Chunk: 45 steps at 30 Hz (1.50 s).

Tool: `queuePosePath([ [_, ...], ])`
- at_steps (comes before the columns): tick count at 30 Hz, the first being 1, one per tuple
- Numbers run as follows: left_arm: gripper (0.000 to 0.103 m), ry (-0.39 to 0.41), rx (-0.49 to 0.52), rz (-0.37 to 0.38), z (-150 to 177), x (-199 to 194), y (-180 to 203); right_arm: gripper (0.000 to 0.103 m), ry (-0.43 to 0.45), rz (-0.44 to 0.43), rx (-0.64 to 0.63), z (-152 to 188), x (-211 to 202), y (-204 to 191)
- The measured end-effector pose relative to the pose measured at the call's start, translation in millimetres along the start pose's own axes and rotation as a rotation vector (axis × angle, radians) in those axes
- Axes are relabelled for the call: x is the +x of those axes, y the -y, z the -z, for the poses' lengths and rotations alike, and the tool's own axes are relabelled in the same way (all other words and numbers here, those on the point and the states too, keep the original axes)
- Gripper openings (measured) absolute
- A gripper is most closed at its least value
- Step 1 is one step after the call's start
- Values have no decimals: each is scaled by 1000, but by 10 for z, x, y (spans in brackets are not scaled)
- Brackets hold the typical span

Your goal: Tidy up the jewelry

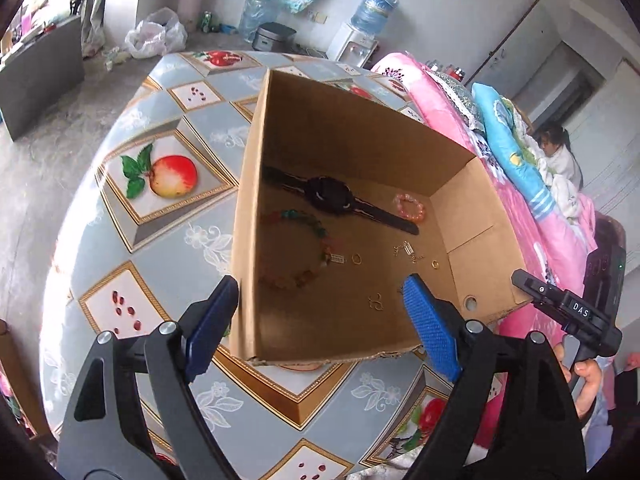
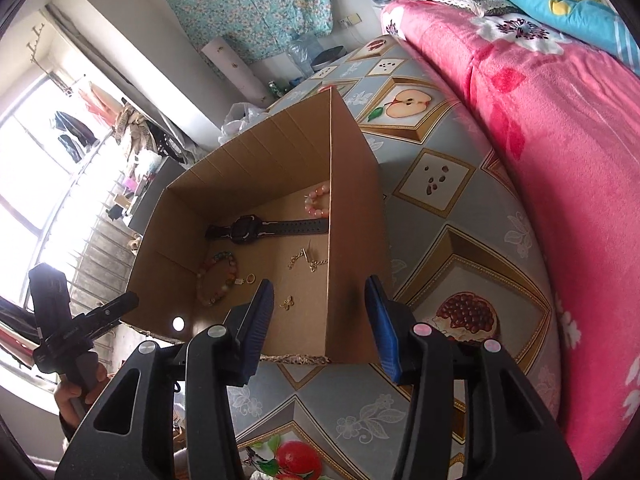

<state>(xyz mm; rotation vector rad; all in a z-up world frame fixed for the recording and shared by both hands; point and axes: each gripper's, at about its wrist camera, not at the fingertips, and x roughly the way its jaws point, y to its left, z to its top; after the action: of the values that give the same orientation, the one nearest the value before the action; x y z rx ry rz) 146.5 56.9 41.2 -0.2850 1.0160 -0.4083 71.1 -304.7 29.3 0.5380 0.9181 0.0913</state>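
Note:
An open cardboard box (image 1: 360, 128) (image 2: 352, 184) stands on the table. Inside lie a black watch (image 1: 332, 196) (image 2: 248, 230), a multicoloured bead bracelet (image 1: 304, 256) (image 2: 218, 278), a pink bead bracelet (image 1: 410, 208) (image 2: 318, 202), gold rings (image 1: 356, 258) (image 2: 250, 278), a gold chain (image 1: 408, 250) (image 2: 304, 260) and a small gold charm (image 1: 376, 302) (image 2: 287, 303). My left gripper (image 1: 320, 328) is open and empty, its jaws astride the box's left wall. My right gripper (image 2: 320, 324) is open and empty, astride the box's right wall.
The round table (image 1: 160, 240) (image 2: 460, 216) has a fruit-patterned cloth. A pink blanket (image 1: 540, 216) (image 2: 560, 140) on a bed borders it. A person (image 1: 556, 152) lies on the bed. Water jugs (image 1: 374, 10) and bags stand by the far wall.

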Motion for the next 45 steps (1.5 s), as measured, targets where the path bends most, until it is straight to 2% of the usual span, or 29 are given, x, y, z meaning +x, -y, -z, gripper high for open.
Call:
queuePosePath([
  [6,84,-7,6,-8,69,99,28,47,-30,42,-24,1,66,-77],
  [14,84,-4,64,-90,170,90,175,47,-43,94,-49,13,55,-177],
  [22,84,9,35,-41,457,-132,107,47,-47,109,-49,305,-185,-210],
  [32,84,7,48,-33,809,-319,167,47,-35,105,-34,634,-403,-175],
  [40,84,64,85,-39,921,-368,177,47,-8,90,-23,728,-413,-119],
  [43,84,137,84,-66,960,-515,165,48,24,99,-25,787,-508,-122],
  [45,85,194,96,-83,1002,-652,171,54,57,126,-36,843,-609,-131],
])
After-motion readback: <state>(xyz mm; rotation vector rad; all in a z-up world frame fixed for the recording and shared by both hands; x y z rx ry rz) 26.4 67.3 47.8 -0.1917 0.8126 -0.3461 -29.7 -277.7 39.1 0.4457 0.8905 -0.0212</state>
